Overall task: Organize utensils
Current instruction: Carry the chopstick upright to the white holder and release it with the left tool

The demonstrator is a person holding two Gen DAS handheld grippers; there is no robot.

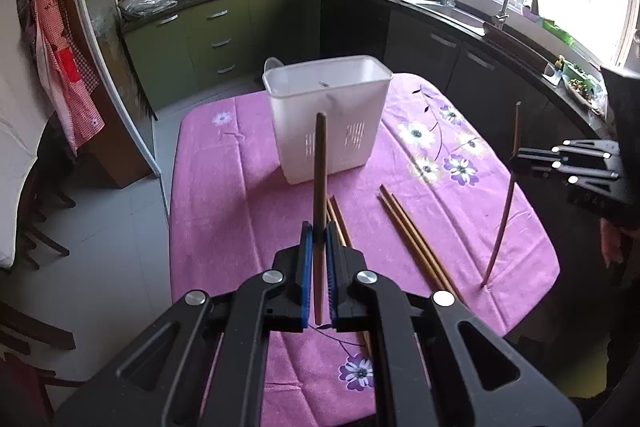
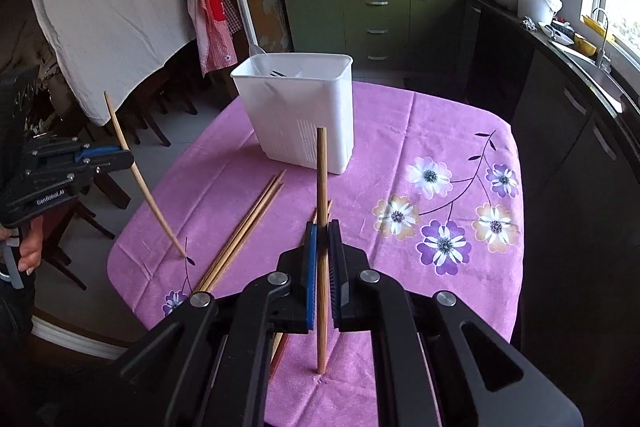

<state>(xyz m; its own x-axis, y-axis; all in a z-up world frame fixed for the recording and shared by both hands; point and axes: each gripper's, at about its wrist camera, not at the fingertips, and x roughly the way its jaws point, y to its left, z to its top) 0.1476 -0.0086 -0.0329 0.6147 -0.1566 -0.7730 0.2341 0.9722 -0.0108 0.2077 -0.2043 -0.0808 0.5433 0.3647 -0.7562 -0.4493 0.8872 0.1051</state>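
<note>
your left gripper (image 1: 318,239) tilts down toward the desk (image 1: 224,195) from its near edge, pads pinching one chopstick (image 1: 319,187) near its lower part, so the stick stands almost upright between the fingers. its top rises in front of the white utensil holder (image 1: 328,119). from the other camera that same stick slants, with its tip close to the cloth near the desk's left edge.

your right gripper (image 2: 323,247) tilts down the same way, pressed together on a second chopstick (image 2: 321,195). this one stands upright with its lower end touching or just above the purple cloth near the near edge. your hand (image 2: 30,247) shows below the left gripper at the left side of the right wrist view.

between the two grippers, loose chopsticks (image 2: 244,227) lie flat on the cloth, running from the near edge toward the holder. more (image 1: 338,219) lie partly under the left gripper.

the holder stands beyond them toward the far edge, apart from both held sticks.
</note>
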